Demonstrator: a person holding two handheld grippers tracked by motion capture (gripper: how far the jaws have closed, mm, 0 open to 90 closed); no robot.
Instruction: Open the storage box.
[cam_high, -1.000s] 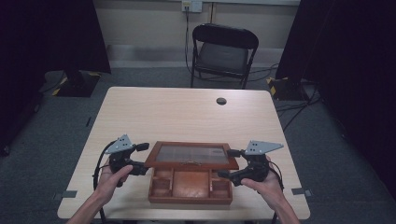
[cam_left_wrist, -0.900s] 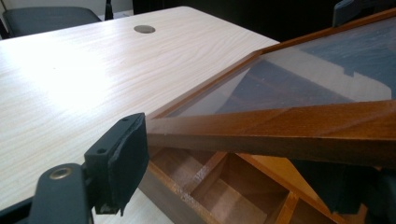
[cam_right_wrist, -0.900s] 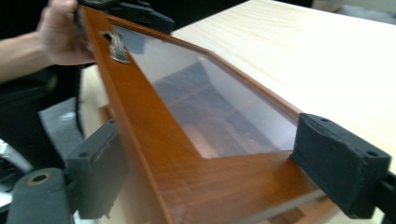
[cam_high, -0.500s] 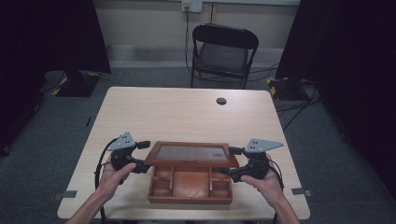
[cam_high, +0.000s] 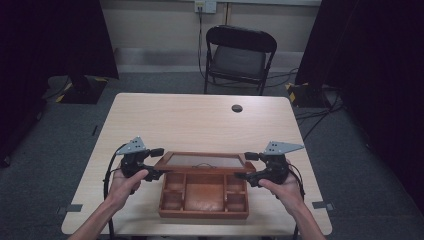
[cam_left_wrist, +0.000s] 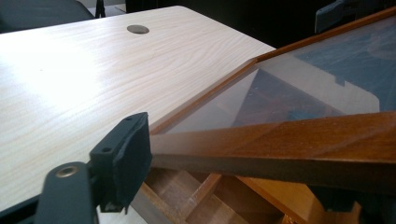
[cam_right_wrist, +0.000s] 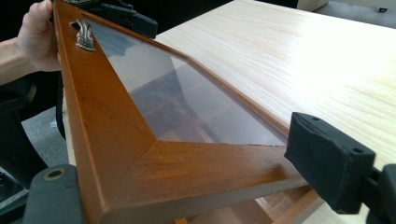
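Lid (cam_high: 204, 161) lower, both grippers' jaws closing (box (cam_high: 204, 199) unmoved)

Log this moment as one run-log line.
left gripper: closing on lid | right gripper: closing on lid | box: open, lid half-raised

Desk (cam_high: 200, 125): rectangular, light wood-grain top, rounded corners, standing on grey carpeted floor (cam_high: 350, 150). A round dark grommet hole (cam_high: 237, 108) sits near the far edge, right of centre. One item lies directly on the top: a brown wooden box (cam_high: 204, 197), placed at the near edge, roughly centred left to right, long side parallel to the near edge. Its interior is divided into one large middle compartment and smaller compartments on both sides. Its glass-paned lid (cam_high: 205, 161) is raised at the far side. In the left tool view, bright glare falls across the grain.
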